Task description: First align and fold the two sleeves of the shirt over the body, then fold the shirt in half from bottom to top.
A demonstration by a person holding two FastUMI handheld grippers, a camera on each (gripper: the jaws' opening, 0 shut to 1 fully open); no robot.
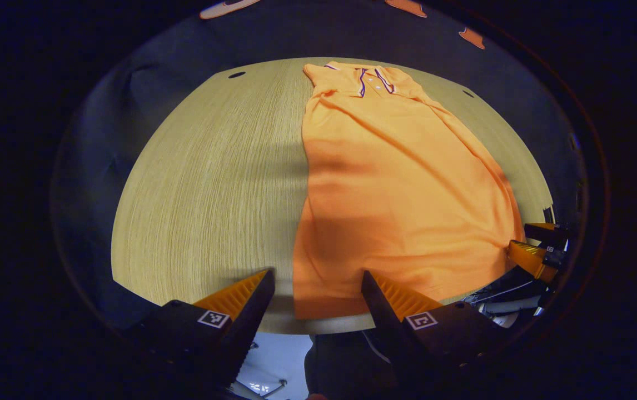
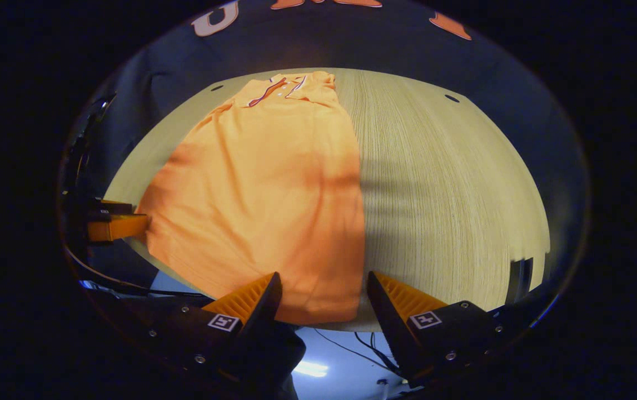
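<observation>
Both jaws gape wide at the hem of the orange knit polo shirt (image 1: 402, 183). Uneven corner grips could skew the bottom-up fold on the pale wooden tabletop (image 1: 213, 183)

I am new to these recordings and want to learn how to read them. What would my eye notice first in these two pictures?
First, the bright orange shirt lying flat on the pale wooden table, collar at the far end, sleeves already folded in. Next, the left gripper and the right gripper, both open, each poised at a bottom corner of the shirt's hem near the table's near edge.
</observation>
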